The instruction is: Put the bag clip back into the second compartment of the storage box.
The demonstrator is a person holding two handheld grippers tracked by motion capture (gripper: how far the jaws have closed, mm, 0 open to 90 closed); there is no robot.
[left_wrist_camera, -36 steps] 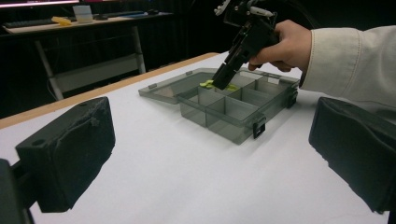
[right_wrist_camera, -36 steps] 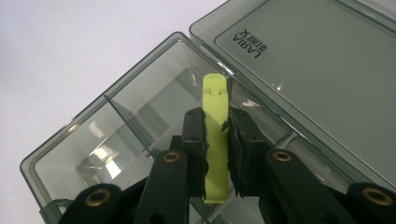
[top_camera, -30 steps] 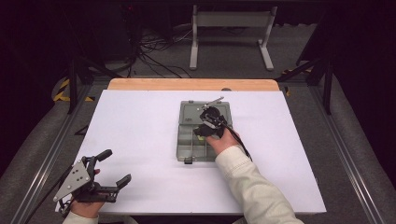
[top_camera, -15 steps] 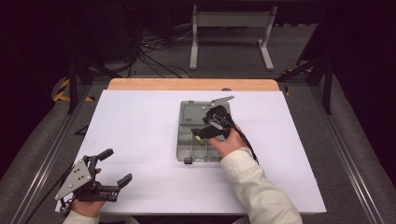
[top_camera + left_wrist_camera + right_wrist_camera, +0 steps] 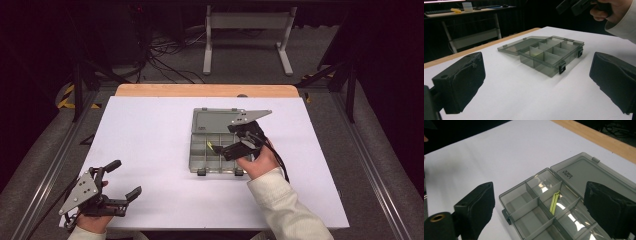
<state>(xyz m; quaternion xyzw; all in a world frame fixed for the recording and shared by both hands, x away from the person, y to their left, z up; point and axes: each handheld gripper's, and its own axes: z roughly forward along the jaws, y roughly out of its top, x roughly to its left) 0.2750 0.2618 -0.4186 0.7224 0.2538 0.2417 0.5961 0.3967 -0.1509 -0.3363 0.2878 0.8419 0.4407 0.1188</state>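
A smoky grey compartment box [image 5: 205, 159] lies mid-table with its lid [image 5: 212, 120] folded flat on the far side. A thin yellow-green strip [image 5: 210, 146] rests in one middle compartment [image 5: 554, 202]. My right gripper [image 5: 231, 146] hovers above the box's right half. Its jaws have just been opening and stand wide apart with nothing between them [image 5: 544, 207]. My left gripper [image 5: 125, 179] rests at the table's near left corner, open and empty [image 5: 537, 85]. It faces the box [image 5: 549, 53] from a distance, and the right gripper [image 5: 576, 5] hangs over the box's far side.
The white table top [image 5: 150, 130] ends in a wooden strip [image 5: 205, 90] at the far edge. Beyond it are a metal stand [image 5: 245, 30] and cables [image 5: 165, 60] on the floor. Metal rails [image 5: 370, 165] run along both sides.
The right gripper has lifted off the box and drawn back toward the person, its jaws spreading apart. The green strip stays in its compartment. The left gripper has not moved.
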